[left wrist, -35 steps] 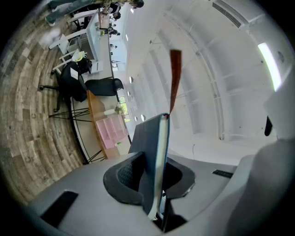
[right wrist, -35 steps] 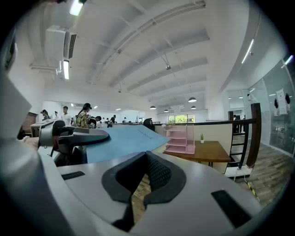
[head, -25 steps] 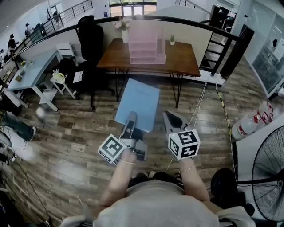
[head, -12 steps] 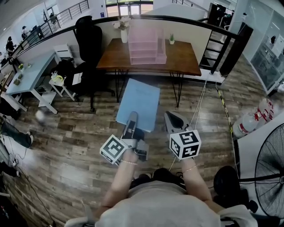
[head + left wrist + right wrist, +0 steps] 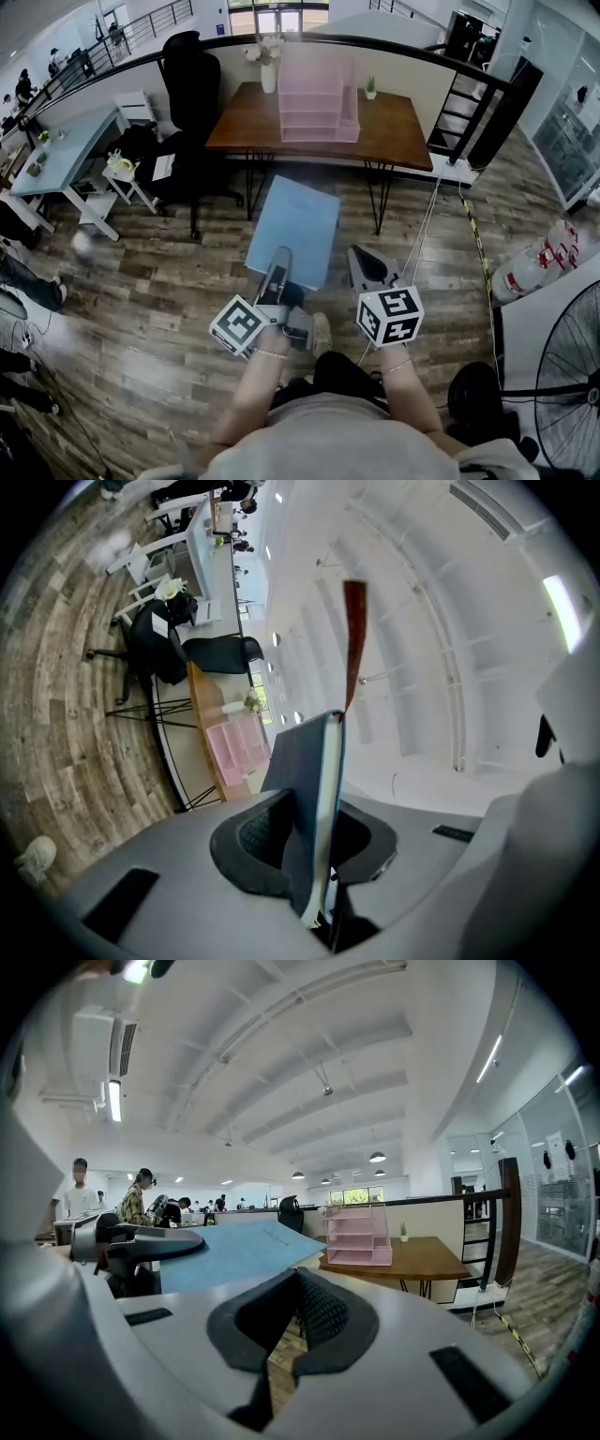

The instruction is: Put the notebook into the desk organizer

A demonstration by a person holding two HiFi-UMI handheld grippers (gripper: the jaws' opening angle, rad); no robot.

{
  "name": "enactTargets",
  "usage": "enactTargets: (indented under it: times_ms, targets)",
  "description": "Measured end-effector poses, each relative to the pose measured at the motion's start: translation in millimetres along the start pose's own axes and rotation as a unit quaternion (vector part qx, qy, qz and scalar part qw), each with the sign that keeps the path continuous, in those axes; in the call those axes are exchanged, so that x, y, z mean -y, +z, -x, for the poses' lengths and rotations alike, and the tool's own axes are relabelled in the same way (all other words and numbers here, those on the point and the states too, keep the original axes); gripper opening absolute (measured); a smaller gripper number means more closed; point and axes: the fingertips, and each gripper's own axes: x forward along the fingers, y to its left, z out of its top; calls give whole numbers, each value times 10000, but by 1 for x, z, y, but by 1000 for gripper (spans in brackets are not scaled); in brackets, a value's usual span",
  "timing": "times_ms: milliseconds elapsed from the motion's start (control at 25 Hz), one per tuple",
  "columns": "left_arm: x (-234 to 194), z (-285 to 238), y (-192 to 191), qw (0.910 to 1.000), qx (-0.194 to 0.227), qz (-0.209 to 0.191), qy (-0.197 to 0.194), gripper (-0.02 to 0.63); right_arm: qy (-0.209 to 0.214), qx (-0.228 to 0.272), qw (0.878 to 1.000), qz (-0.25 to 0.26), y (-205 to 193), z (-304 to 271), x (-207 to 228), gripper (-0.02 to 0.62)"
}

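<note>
- The notebook [image 5: 293,230] is hanging in the air over the wooden floor [image 5: 150,281], well short of the desk [image 5: 394,131]. The pink desk organizer [image 5: 317,98] is standing on that desk, so the carry is likely only beginning.
- The notebook is looking thin, light and flat, with a blue cover. It is reaching out level from 1 clamped edge without drooping, so I am judging it fairly stiff, though it may flex or swing if moved quickly.
- The cover is looking smooth, so a pinch near the edge may be letting it slip or pivot. A hold deeper in from the near edge seems safer for steering it into a narrow tray slot.
- The left gripper [image 5: 314,841] is squeezing the notebook's near edge. Its 2 jaws are sitting partly closed, with the dark pads pressing on both covers and the page block showing between them.
- The right gripper [image 5: 298,1312] is riding beside it with its jaws drawn together on nothing, touching neither the notebook nor the desk.
- Feeding the far edge in first is probably demanding a level approach.
</note>
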Motion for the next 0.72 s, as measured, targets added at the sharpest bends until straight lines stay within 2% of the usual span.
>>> enactTargets:
  times_ms: [240,520,720]
  targets:
    - [-15,-48,15,9999,40,-145,-62,71,144,178,9997,-23,16,-48,26,9]
    - [-17,-143,40,9989,104,-380,-269,71,235,451,9987,27,58,-118,80,9]
    - [-32,-203,51,9986,154,-454,-236,71,315,500,9982,86,73,-163,117,9]
